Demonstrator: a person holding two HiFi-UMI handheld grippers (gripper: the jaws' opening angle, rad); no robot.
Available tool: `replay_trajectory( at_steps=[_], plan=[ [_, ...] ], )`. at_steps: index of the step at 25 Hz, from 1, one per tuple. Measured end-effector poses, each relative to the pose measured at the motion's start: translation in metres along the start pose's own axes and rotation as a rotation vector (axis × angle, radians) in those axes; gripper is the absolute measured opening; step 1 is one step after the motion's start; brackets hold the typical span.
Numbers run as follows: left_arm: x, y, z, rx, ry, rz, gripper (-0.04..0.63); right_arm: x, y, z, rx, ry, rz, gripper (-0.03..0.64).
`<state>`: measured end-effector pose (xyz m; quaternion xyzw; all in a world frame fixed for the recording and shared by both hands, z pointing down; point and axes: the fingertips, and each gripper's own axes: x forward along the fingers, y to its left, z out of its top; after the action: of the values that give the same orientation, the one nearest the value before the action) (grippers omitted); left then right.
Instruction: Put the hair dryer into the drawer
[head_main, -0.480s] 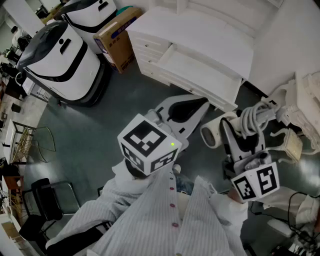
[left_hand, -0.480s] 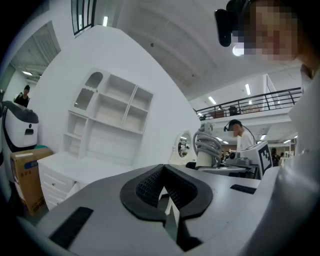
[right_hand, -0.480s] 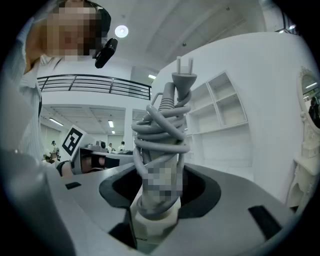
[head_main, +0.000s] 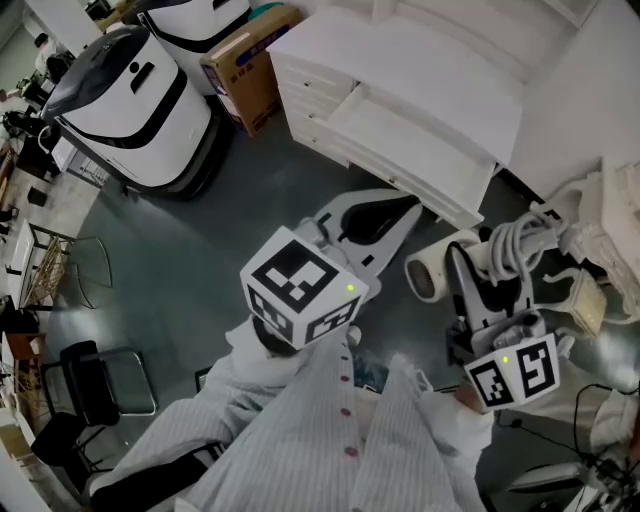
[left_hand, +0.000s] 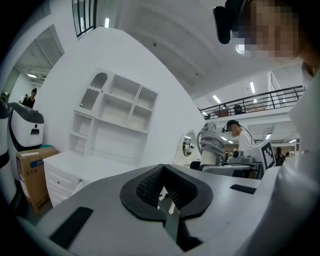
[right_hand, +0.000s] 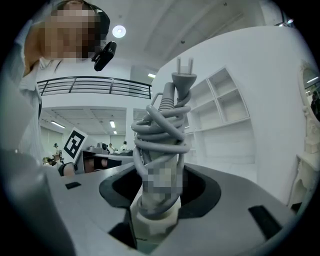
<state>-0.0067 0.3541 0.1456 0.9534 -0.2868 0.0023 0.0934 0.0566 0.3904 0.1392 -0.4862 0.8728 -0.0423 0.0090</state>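
Two tongs: left tongs (left_hand: 162, 173) clenched empty, right tongs (right_hand: 158, 186) grasping hair dryer (head_main: 430, 272).

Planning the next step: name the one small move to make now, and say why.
Probably carry the hair dryer forward over the open drawer. The right hand-held gripper grips its cord-wrapped handle, the drawer stands pulled out, and the dryer hangs short of it, over the floor.

The hair dryer (head_main: 432, 272) in the right claw (head_main: 488, 270) is white, its cord (head_main: 510, 240) grey. The left claw (head_main: 398, 218) carries a cube (head_main: 300, 290) of black-and-white squares. Beyond the claws stands a white dresser (head_main: 420, 90), beside a brown box (head_main: 250, 70). The floor (head_main: 200, 260) is dark grey.
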Motion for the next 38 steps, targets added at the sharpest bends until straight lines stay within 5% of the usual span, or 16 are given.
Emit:
replay_trajectory(
  at_steps=[21, 38],
  plan=[
    [0.029, 0.028, -0.014, -0.009, 0.029, 0.043, 0.009, 0.012, -0.04, -0.014, 0.038, 0.038, -0.003, 0.199],
    [0.077, 0.186, 0.027, 0.008, 0.03, 0.008, 0.011, 0.176, -0.079, 0.001, 0.033, 0.047, -0.032, 0.2]
  ],
)
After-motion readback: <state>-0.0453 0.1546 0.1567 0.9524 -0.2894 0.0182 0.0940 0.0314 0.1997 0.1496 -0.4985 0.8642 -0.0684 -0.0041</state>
